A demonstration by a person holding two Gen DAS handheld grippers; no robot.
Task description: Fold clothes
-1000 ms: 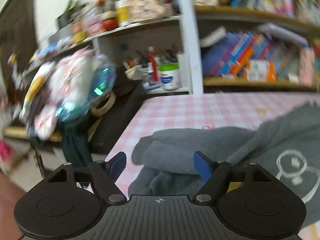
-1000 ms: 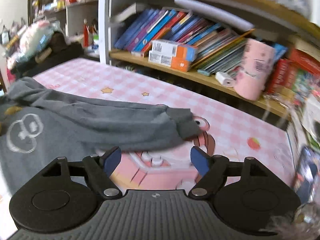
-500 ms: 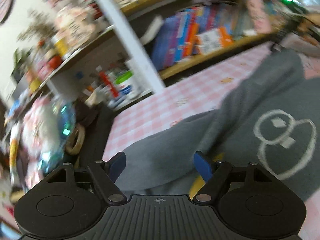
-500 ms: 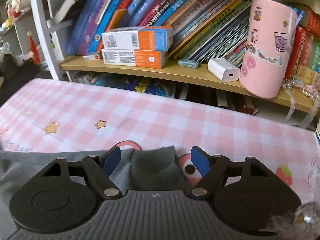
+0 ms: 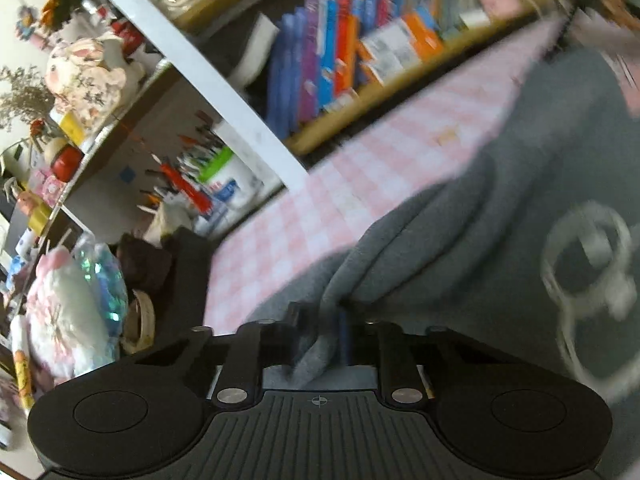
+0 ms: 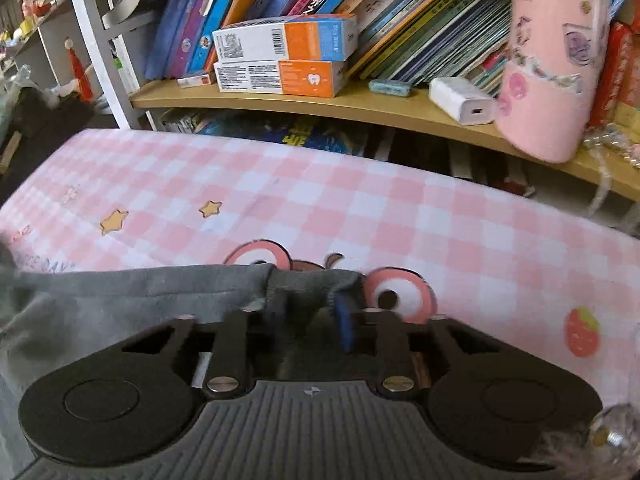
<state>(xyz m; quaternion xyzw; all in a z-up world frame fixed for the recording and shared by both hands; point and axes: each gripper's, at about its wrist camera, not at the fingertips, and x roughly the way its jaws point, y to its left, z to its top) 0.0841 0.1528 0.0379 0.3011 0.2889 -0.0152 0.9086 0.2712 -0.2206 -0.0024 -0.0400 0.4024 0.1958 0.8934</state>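
A grey sweatshirt (image 5: 500,240) with a white ring print (image 5: 588,264) lies on the pink checked tablecloth (image 5: 360,184). In the left wrist view, my left gripper (image 5: 318,320) is at the garment's left end; its jaws are closing, and a bunched fold of one grey sleeve is pinched between the blue pads. In the right wrist view, the other sleeve (image 6: 140,292) stretches in from the left. My right gripper (image 6: 310,308) is closing tight on its cuff (image 6: 312,280), which fills the gap between the fingers. The tablecloth (image 6: 320,200) spreads beyond.
Behind the table runs a wooden shelf of books with two orange-and-white boxes (image 6: 280,56), a white charger (image 6: 460,100) and a pink sticker-covered cup (image 6: 552,60). Off the table's left end are a plush toy (image 5: 68,312) and a jar of pens (image 5: 228,184).
Both grippers went from wide open to closed on cloth. The left one rolled and moved in on its sleeve; the right one reached the cuff half a second ago, then clamped it.
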